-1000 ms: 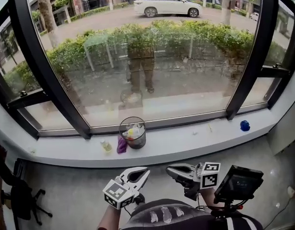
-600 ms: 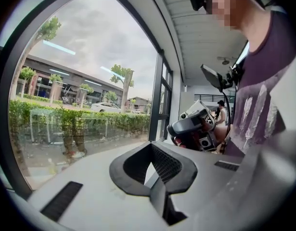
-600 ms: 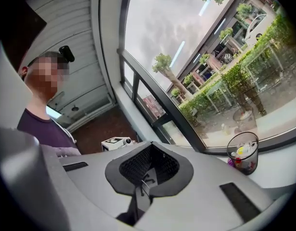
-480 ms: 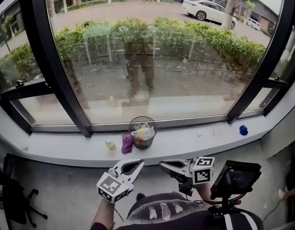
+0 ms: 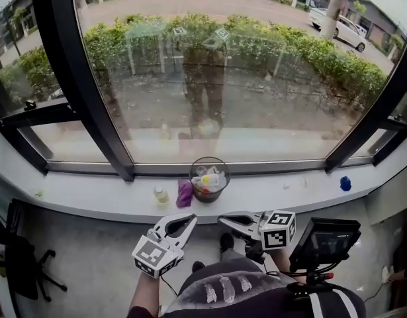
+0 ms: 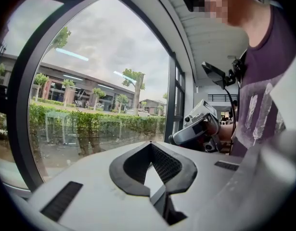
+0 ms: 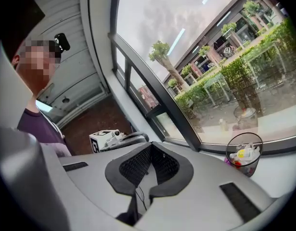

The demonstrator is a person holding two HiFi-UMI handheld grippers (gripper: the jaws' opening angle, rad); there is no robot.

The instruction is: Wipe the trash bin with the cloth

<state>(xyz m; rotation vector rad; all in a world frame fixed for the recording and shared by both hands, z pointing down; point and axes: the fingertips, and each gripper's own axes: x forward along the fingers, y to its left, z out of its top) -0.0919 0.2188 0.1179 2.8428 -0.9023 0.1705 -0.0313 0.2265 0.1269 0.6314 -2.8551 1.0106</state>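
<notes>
- On the white surface point(image 5: 269, 194) under a large curved window stands the trash bin point(image 5: 209, 177), a small, round, dark bin with bright litter inside.
- The cloth point(image 5: 184, 193), purple and crumpled, lies on the same surface just beside the bin, at its left. Whether they touch cannot be told.
- A small pale bottle point(image 5: 161, 195) stands a little further left. A small blue thing point(image 5: 345, 183) sits well apart at the far right.
- The left claw point(image 5: 191, 218) is held low in front of the person's body, clenched tip to tip with nothing between its jaws.
- The right claw point(image 5: 222, 219) is beside it, also clenched and empty. The two tips point toward each other, near but apart.
- Both claws are short of the surface and well apart from the bin and cloth.
- Judgement: this looks like the approach step. The cloth is not yet picked up and no wiping has begun.
- Likely next move: one claw must open, reach forward to the cloth and close on a raised fold, without knocking the bottle.
- The other claw may be needed to steady the light bin, which could slide or tip when rubbed.
</notes>
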